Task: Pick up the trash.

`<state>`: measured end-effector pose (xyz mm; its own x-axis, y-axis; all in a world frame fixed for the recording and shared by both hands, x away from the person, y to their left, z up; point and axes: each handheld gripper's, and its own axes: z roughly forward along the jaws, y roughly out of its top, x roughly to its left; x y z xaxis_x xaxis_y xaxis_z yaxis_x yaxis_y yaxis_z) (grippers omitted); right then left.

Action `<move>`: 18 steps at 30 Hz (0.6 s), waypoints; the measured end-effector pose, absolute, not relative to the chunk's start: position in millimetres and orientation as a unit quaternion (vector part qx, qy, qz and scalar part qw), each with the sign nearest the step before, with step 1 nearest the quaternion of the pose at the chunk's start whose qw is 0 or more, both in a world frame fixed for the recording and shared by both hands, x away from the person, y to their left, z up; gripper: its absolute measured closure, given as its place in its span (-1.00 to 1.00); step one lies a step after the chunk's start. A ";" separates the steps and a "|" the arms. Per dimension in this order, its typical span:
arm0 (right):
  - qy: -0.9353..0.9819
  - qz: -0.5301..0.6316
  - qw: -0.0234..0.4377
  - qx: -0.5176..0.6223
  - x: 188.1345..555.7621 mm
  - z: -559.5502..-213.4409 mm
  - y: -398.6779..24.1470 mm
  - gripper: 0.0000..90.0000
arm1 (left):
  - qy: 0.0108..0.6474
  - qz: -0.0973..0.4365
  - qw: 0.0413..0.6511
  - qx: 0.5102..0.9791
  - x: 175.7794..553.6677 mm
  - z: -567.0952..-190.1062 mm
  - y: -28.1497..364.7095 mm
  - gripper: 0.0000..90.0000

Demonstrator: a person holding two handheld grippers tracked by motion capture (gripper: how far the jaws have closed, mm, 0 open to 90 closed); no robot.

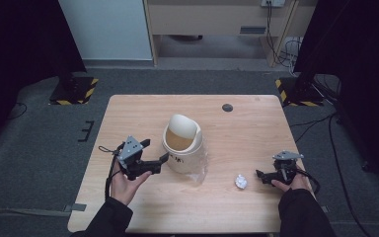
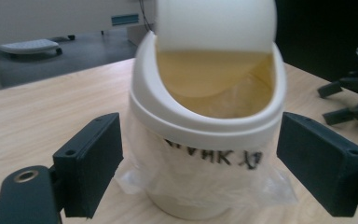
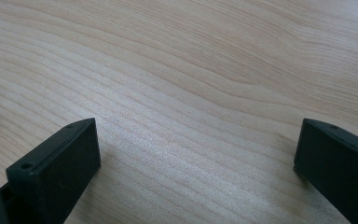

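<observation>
While the small white bin [image 1: 181, 143] stands near the middle of the table [image 1: 128, 106], its swing lid tipped back so the mouth faces the person, the left gripper [image 1: 154, 157] sits just to the bin's left with its jaws spread wide and aimed at the bin's body. In the left gripper view the bin [image 2: 209, 126] fills the gap between the two black jaws without either one touching it; a clear plastic liner [image 2: 200, 179] hangs out under the rim and down over the handwriting on the bin's wall.

The crumpled paper ball [image 1: 240, 181] lies on the bare wood to the right of the bin and nearer the person, well apart from it. The right gripper [image 1: 260, 175] rests just beyond the ball on the side away from the bin, jaws wide and empty, pointing toward the ball and the bin; its own view shows plain tabletop [image 3: 191, 84] between the jaws.

The right hand is by far the nearer to the ball, which lies straight ahead of those jaws. The likely move is a short push toward the bin to bracket the ball, then a close, while the left gripper steadies the bin.
</observation>
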<state>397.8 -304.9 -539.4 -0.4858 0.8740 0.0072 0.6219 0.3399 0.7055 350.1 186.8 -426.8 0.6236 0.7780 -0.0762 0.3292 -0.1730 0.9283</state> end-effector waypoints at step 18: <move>0.797 0.331 0.190 0.469 397.4 -539.4 -304.8 -0.99 | 0.314 0.181 0.497 0.788 317.4 -444.3 143.1 -0.66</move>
<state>397.4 -304.8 -539.4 -0.4888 0.8724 0.0075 0.6209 0.3418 0.7055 317.4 143.1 -444.3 0.7375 0.6749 -0.0256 0.3140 -0.3091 0.8977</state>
